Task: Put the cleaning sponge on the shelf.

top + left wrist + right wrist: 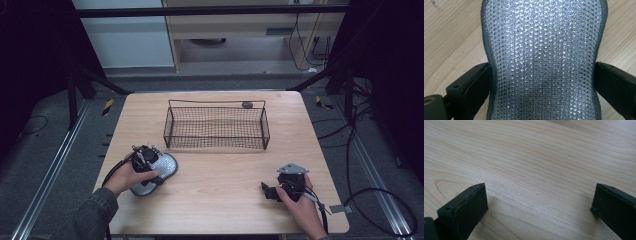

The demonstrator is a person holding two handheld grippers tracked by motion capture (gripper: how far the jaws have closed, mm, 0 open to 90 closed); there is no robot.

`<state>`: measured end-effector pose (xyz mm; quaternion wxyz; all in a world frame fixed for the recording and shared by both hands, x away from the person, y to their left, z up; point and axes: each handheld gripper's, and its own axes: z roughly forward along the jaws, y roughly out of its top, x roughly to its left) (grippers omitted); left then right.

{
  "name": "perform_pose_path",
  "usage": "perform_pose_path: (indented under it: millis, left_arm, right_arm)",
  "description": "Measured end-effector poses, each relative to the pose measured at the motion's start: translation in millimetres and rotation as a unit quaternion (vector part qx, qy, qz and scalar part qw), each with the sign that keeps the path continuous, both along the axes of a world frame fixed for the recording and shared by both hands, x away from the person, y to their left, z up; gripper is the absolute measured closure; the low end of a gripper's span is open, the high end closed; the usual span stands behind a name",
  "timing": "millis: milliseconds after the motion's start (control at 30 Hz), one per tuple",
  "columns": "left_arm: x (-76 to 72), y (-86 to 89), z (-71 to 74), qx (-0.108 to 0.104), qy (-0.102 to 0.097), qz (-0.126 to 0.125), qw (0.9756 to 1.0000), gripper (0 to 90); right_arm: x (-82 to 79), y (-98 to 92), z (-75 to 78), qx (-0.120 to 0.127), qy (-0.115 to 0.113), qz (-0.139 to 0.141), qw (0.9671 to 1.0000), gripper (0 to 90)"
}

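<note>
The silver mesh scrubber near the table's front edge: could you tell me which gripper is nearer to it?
Left. The left gripper has its jaws against both sides of the silver mesh scrubber; the right gripper rests far across the table.

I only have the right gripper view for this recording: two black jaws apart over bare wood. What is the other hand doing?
Observer: The left gripper is at a silvery mesh pad near the table's left front; its jaws sit against the pad's narrow waist on both sides.
Operator: Is the pad lifted?
Observer: I cannot tell; in the left gripper view the pad has wood right behind it, so it looks low.
Operator: Anything it could go into?
Observer: A black wire basket stands toward the far middle of the table.
Operator: Where is my gripper?
Observer: The right gripper is open near the right front, apart from both.
</note>
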<state>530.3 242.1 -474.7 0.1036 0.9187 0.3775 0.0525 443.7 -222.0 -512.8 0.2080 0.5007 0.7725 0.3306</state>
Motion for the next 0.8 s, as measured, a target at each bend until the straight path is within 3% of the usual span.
perform_pose_path:
  millis: [367,633,800]
  left_arm:
    - [0.8,0.5,-0.7,-0.003,0.005,-0.002,1.0000,3.6]
    - [-2.8,3.5,21.1,-0.018,-0.027,-0.004,0.9995,4.3]
    - [-6.4,2.4,37.5,-0.017,-0.054,-0.029,0.9980,4.6]
  right_arm:
    - [0.0,0.1,-0.2,-0.003,-0.001,0.001,1.0000,0.4]
    - [0.2,-0.2,-0.5,-0.006,-0.004,0.003,1.0000,0.4]
    - [0.2,-0.1,-0.6,-0.006,-0.004,0.003,1.0000,0.4]
